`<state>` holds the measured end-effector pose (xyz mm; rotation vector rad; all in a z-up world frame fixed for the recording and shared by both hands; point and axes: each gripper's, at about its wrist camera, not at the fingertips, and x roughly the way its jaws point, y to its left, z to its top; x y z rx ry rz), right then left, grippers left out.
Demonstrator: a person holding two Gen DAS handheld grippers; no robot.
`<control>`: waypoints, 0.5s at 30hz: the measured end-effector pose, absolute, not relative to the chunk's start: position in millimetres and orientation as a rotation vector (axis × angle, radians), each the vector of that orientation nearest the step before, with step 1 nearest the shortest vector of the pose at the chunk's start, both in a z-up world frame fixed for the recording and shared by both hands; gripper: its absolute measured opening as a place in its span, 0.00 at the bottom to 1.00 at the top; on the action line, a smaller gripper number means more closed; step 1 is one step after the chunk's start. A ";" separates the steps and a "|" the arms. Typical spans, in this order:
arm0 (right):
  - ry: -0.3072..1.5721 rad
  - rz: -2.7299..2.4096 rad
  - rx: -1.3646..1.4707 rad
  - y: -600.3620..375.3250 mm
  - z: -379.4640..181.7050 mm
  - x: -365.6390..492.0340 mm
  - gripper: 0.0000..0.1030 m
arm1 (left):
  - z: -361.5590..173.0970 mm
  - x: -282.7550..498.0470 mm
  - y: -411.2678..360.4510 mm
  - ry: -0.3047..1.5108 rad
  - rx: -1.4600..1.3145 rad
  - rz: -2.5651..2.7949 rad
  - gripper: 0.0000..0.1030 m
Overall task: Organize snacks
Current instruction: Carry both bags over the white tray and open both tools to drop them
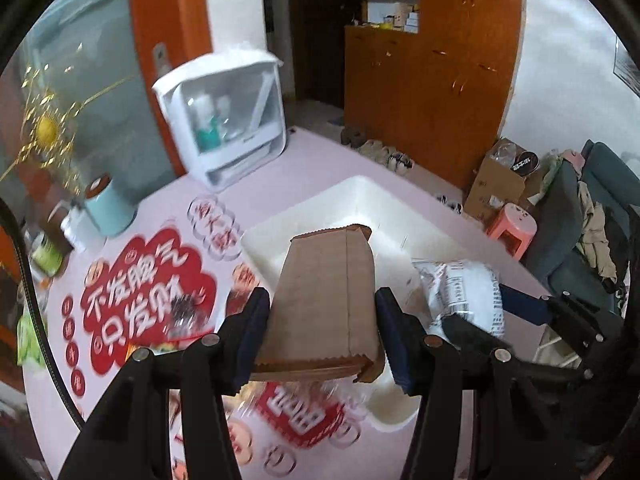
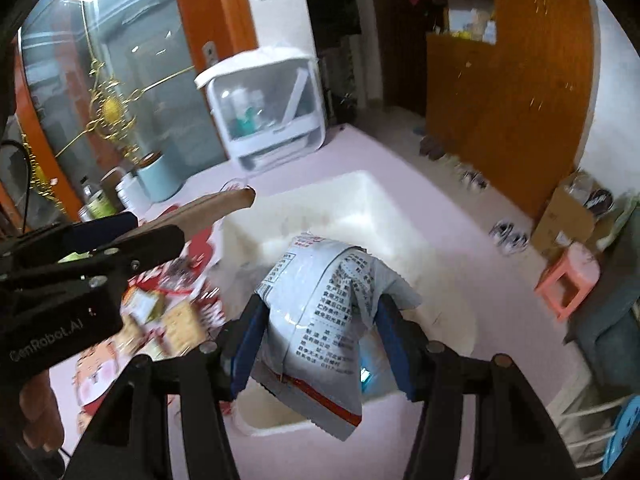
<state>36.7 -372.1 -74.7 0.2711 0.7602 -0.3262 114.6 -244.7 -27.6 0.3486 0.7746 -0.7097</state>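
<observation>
My left gripper [image 1: 322,312] is shut on a brown paper snack bag [image 1: 326,292] and holds it above the near left corner of a white rectangular bin [image 1: 360,196]. My right gripper [image 2: 320,320] is shut on a white printed snack packet [image 2: 320,312] with a red bottom edge, held above the same white bin [image 2: 372,200]. In the left wrist view the white packet [image 1: 464,292] and the right gripper show at the right. In the right wrist view the left gripper [image 2: 132,236] and the brown bag [image 2: 216,204] show at the left.
The pink table [image 1: 312,168] carries a red-printed mat [image 1: 140,300], a white clear-fronted storage box [image 1: 228,116], a pale blue canister [image 1: 108,208] and jars at the left. More snack packets [image 2: 160,316] lie left of the bin. A pink stool [image 1: 512,228] and cardboard box [image 1: 500,184] stand on the floor.
</observation>
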 end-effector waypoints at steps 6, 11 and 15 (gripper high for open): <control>0.763 -0.373 0.199 -399.2 -90.4 69.7 0.61 | -27.1 140.3 -292.5 0.763 0.349 -0.664 0.52; 0.846 -0.365 0.173 -404.3 -120.7 89.4 0.71 | -38.7 173.4 -317.5 0.846 0.316 -0.624 0.89; 0.853 -0.342 0.211 -405.0 -134.5 85.5 0.85 | -50.0 184.2 -323.1 0.867 0.329 -0.583 0.89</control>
